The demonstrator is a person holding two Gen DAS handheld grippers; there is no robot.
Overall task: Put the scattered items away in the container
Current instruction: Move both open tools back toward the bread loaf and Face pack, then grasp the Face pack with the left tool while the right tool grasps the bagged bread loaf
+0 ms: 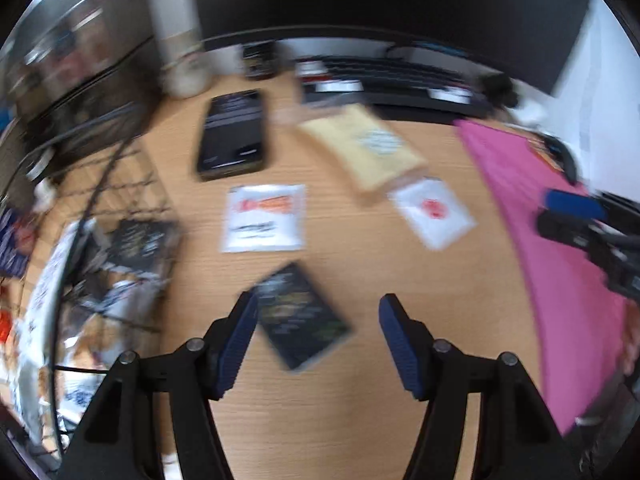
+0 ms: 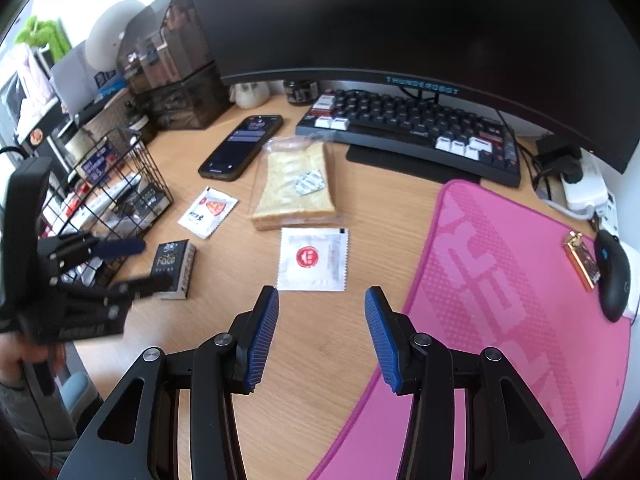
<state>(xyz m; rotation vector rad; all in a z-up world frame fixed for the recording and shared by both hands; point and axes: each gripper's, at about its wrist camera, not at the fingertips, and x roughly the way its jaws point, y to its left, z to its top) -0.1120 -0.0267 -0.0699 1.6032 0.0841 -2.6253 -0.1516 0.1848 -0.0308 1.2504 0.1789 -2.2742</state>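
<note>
A small black box (image 1: 302,316) (image 2: 175,263) lies on the wooden desk just ahead of my open, empty left gripper (image 1: 318,312), which also shows in the right wrist view (image 2: 140,262). A black wire basket (image 2: 108,184) (image 1: 120,240) with several packets inside stands at the left. A white sachet with an orange label (image 1: 264,218) (image 2: 208,211), a white sachet with a red circle (image 2: 313,259) (image 1: 434,212) and bagged bread (image 2: 294,184) (image 1: 368,148) lie mid-desk. My right gripper (image 2: 322,300) is open and empty, just short of the red-circle sachet.
A phone (image 2: 242,146) (image 1: 234,134) lies behind the sachets. A keyboard (image 2: 412,128) and monitor (image 2: 400,20) stand at the back. A pink mouse mat (image 2: 520,280) (image 1: 540,220) covers the right side, with a black mouse (image 2: 614,276) on its far edge.
</note>
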